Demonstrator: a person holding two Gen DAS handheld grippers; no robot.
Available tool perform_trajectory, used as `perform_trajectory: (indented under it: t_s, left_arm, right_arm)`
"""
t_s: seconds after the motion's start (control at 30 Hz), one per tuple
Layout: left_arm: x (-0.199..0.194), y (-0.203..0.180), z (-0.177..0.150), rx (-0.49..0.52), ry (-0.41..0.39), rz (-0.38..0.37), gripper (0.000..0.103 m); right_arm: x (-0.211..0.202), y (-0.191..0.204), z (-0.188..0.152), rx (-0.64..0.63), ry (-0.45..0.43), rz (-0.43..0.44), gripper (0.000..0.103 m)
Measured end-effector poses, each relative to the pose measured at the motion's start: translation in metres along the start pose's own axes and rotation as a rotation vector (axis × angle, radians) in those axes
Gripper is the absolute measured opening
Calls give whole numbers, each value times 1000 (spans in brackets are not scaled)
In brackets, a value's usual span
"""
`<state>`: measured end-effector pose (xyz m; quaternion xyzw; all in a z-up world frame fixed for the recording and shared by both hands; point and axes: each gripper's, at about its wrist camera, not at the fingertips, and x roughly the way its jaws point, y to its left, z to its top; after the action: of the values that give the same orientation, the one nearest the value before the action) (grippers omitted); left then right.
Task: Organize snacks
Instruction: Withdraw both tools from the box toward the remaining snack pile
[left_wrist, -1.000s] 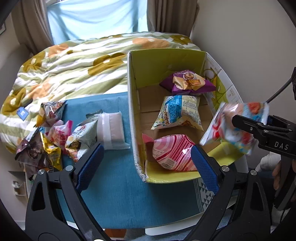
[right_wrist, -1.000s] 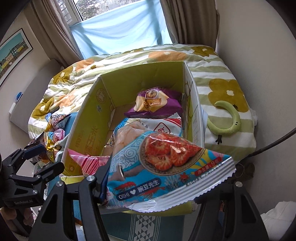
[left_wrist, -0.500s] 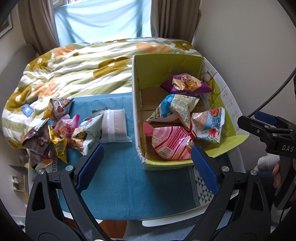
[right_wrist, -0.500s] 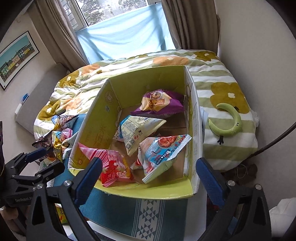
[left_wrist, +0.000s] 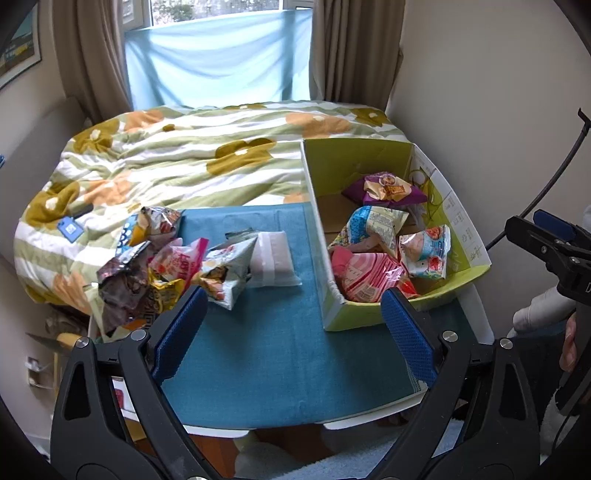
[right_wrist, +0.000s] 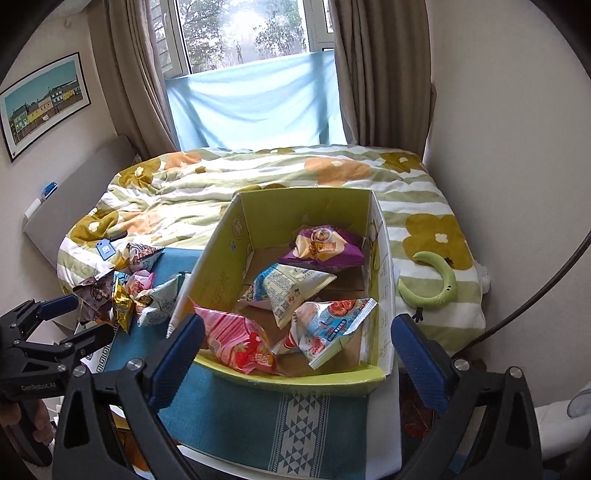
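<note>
Tongs both spread and empty: left gripper (left_wrist: 291, 325) should drop onto the nearest bag (left_wrist: 229, 273) left of the box (left_wrist: 317, 229), pinching its middle; right gripper (right_wrist: 295, 354) waits.

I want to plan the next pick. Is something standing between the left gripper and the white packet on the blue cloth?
Nothing visible blocks it. The left gripper is open above bare blue cloth, and the white packet lies ahead, touched only by a snack bag on its left.

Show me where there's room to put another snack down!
Bare blue cloth lies open between the left gripper and the green box. Inside the box, cardboard floor shows between the purple bag and the left wall. Crowded: the snack pile at the cloth's left edge, and the box's near end.
</note>
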<state>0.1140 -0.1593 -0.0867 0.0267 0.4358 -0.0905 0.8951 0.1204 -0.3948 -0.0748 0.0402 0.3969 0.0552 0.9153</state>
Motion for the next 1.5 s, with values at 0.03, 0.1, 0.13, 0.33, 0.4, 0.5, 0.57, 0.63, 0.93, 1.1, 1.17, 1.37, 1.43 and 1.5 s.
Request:
perform_trajectory:
  t_s: [0.03,0.1,0.13,0.33,0.4,0.5,0.57,0.63,0.93,1.1,1.17,1.37,1.43,1.5]
  left_arm:
    - [-5,9,-2,5,-9,1,94]
    - [-15,26,-7,19,-21,-1,94]
    - [-20,35,-9,27,-27,0,94]
    - [-45,101,-33,17,-37,-19,94]
    - [-53,123,-42,10,-47,-20,94]
    - [-62,152,-52,7,-54,-30,94]
    - [-67,170,-58,12,-60,-28,94]
    - [-71,188,-62,15,-64,-31,94]
    - [-53,244,-66,23,-41,-45,94]
    - [-18,258,-58,21,-19,-70,94]
    - [-1,259,-55,27,-9,-70,94]
    - [57,256,-44,54,52,-79,94]
    - [78,253,-40,70,75,-99,94]
    - [99,249,-37,96,104,-87,94]
  right_arm:
    - [-6,7,0,8,-16,-5,101]
    - [-16,23,-1,25,-47,-14,101]
    - [-21,32,-3,33,-63,-21,101]
    - [-36,90,-19,66,-102,-53,101]
    - [-38,112,-27,64,-112,-50,101]
    - [-38,145,-37,58,-114,-52,101]
    - [-38,165,-44,57,-116,-46,101]
    - [-37,183,-49,54,-114,-42,101]
    - [-7,241,-56,89,-73,-4,101]
    - [22,258,-51,160,-34,24,101]
    - [38,264,-48,157,-14,11,101]
    - [98,264,-36,176,46,25,101]
    - [120,259,-34,209,75,39,101]
    - [143,253,-35,244,106,48,101]
